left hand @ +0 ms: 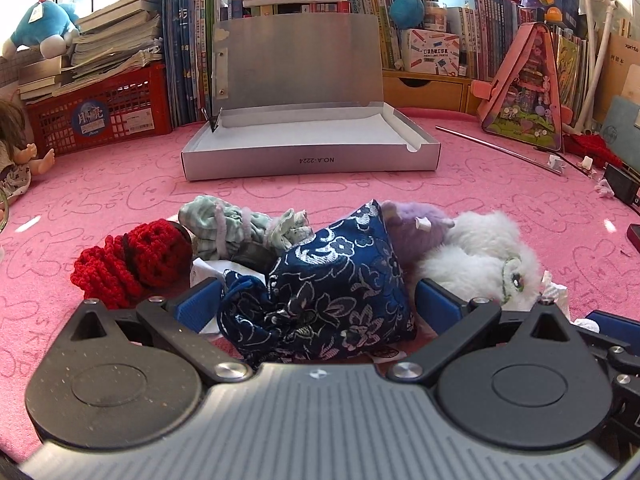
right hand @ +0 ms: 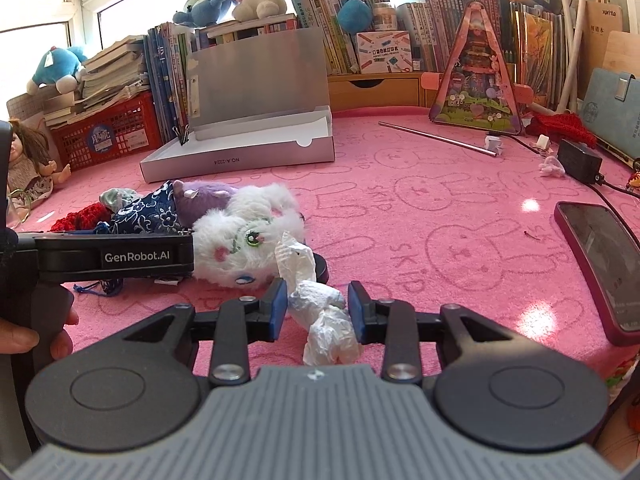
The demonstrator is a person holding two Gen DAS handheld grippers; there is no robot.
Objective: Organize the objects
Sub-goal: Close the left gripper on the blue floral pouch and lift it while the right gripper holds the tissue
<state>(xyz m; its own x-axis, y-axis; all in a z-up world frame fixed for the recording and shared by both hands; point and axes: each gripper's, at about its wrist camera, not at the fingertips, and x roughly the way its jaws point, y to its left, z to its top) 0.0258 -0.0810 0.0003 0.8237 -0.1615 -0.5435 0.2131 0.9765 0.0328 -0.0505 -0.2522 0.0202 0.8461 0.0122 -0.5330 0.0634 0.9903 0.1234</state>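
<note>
Each gripper has a grey ribbed body with a tiny white mark at its front edge. Two big black round discs sit on either side, joined to black arms with shiny silver screws. The left gripper (left hand: 316, 300) has blue pads on its fingers (left hand: 200, 304). The right gripper (right hand: 318, 312) has blue pads too. From the right wrist view, the left gripper's black side reads "GenRobot.AI" in white letters. A hand (right hand: 36, 332) with bare skin shows below it.

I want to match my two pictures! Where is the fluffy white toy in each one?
Left wrist view: fluffy white toy lies right of centre, beside the blue flowered pouch.
Right wrist view: it lies left of centre, behind the crumpled white tissue.
Shared landmark: the open silver box behind it.
</note>
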